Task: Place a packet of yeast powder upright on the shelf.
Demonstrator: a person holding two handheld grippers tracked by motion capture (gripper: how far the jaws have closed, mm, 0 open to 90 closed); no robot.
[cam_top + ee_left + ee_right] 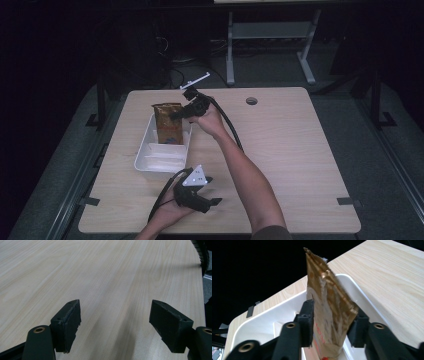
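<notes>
A brown-gold snack bag [167, 125] stands upright in the far end of a white tray [141, 161] at the table's left. My right gripper [176, 116] reaches it from the right, held by a hand. In the right gripper view the bag [327, 302] sits between the two jaws of that gripper [332, 315], which stand apart close on either side of it, with the tray's rim [262, 315] below. My left gripper [214, 190] rests low near the front edge. Its jaws [115, 315] are spread wide over bare wood with nothing between them.
White flat pieces [162, 152] lie in the tray's near half. A round cable hole [251, 101] is at the table's far middle. A white clip-like object [195, 80] sticks up at the far edge. The right gripper's cable [227, 125] runs along the forearm.
</notes>
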